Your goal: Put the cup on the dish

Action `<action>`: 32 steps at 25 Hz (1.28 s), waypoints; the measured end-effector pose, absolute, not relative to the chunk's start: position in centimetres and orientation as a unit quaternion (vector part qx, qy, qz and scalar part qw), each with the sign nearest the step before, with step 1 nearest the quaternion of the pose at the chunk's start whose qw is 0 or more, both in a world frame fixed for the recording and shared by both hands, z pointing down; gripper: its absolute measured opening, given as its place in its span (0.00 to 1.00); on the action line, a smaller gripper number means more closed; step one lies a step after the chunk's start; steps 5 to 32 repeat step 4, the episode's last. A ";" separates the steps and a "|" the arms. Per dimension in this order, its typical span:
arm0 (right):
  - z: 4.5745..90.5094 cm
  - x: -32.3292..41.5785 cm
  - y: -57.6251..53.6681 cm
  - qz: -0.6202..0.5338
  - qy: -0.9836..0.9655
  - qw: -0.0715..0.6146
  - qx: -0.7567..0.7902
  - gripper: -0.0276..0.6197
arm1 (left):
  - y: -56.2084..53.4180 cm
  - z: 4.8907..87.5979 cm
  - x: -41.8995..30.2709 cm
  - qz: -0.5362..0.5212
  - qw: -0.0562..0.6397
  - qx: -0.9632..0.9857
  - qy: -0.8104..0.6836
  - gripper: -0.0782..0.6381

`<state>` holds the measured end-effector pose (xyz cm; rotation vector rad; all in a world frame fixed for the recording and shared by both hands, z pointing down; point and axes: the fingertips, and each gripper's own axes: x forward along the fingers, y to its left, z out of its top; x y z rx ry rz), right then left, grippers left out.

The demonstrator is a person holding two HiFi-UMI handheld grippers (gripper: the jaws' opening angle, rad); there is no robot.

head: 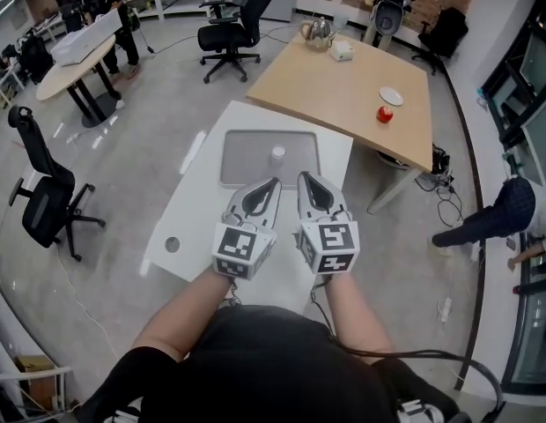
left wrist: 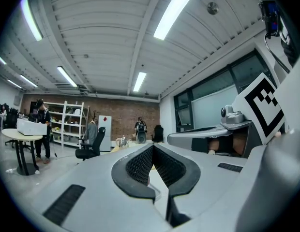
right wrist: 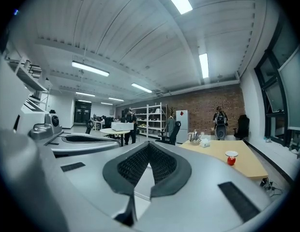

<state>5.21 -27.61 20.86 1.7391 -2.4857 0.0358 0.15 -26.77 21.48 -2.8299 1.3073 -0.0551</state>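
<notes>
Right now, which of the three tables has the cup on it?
The white table, nearest the camera: the cup stands on its grey tray. The wooden table bears the dish; the round table a white box.

We stand in a large office with a pale grey floor (head: 141, 130). Near us is a white table (head: 198, 227), and just beyond it to the right a wooden table (head: 330, 91). A black office chair (head: 231, 26) stands far off. A second chair (head: 44, 196) is at the left, with a round table (head: 75, 64) beyond it. On the far side we see a brick wall (right wrist: 213, 105) and white shelves (right wrist: 152, 115). Dark-framed windows (right wrist: 278, 95) line the right, and light strips (right wrist: 204, 64) run along the ribbed ceiling (left wrist: 97, 42).
</notes>
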 end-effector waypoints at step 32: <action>20.9 3.3 -27.2 0.012 -0.820 0.056 0.569 0.06 | -26.7 21.7 -1.6 -0.011 0.002 -0.908 0.420 0.10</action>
